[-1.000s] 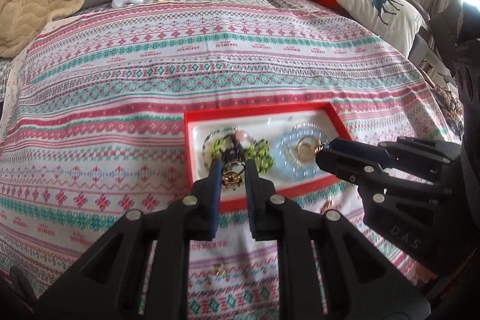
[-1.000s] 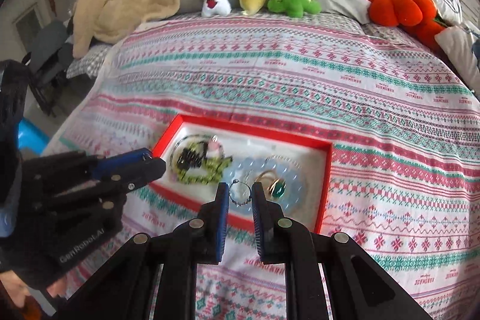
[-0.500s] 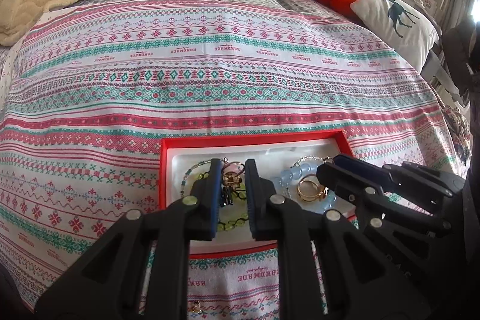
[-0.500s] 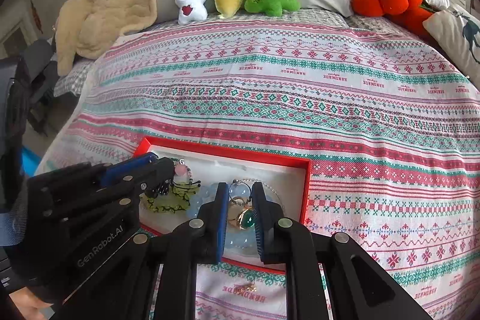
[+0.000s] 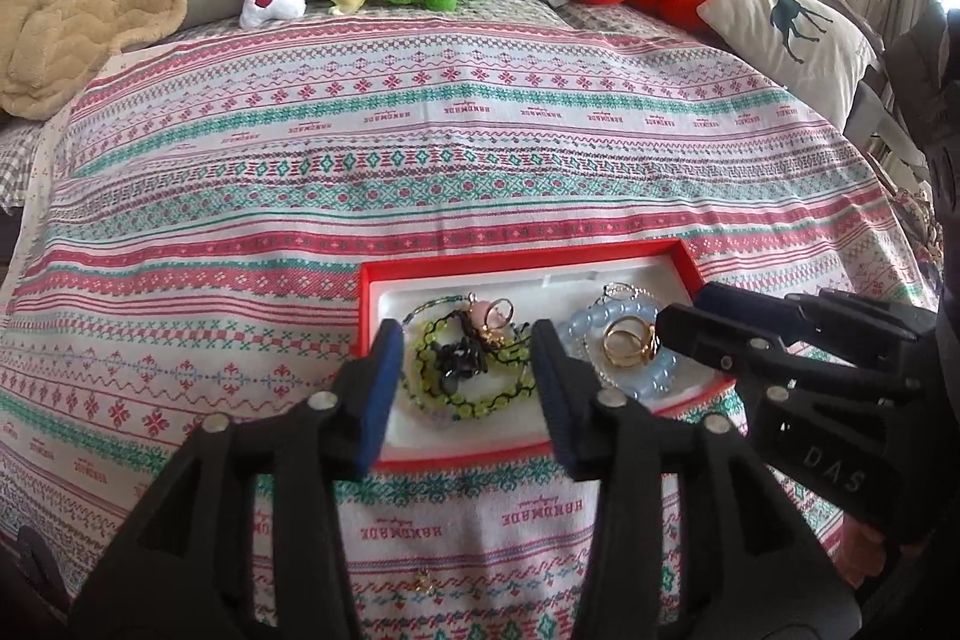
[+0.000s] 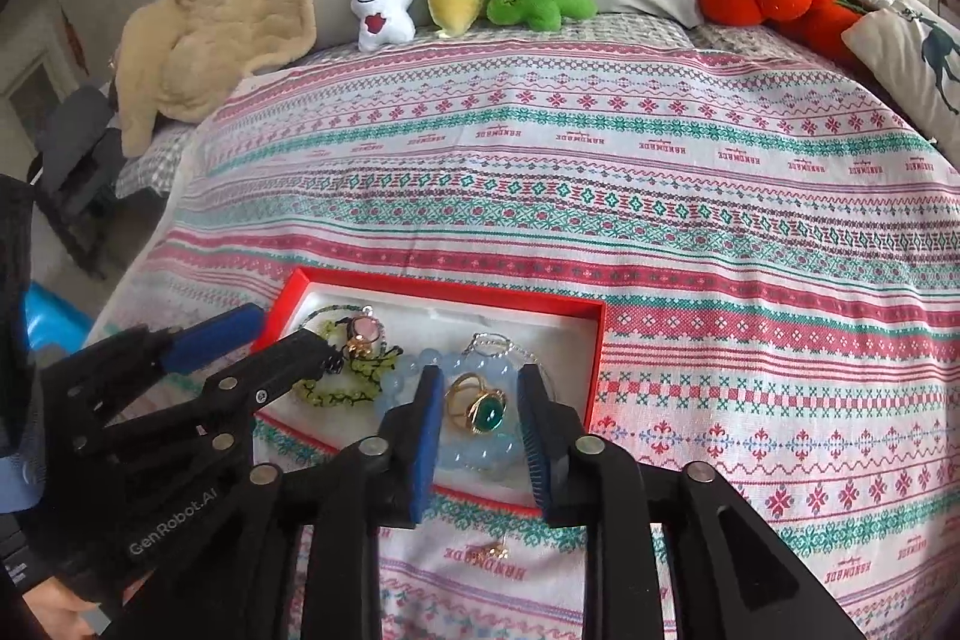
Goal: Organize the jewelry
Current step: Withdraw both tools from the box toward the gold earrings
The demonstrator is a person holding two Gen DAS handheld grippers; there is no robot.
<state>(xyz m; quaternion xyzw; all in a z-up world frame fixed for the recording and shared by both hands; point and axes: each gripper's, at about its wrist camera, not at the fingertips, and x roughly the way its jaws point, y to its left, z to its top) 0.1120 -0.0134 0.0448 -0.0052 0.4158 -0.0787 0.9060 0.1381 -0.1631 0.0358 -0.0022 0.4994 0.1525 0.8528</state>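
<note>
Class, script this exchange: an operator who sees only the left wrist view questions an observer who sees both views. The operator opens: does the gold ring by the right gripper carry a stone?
Observer: Yes. The gold ring carries a green stone, turned toward the right wrist camera.
Operator: Is the right gripper holding it?
Observer: No. The right gripper is open, and the ring shows between its fingers with a gap on each side, lying on the blue bead bracelet.
Operator: Anything off to the far left?
Observer: What looks like a dark chair stands beside the bed.
</note>
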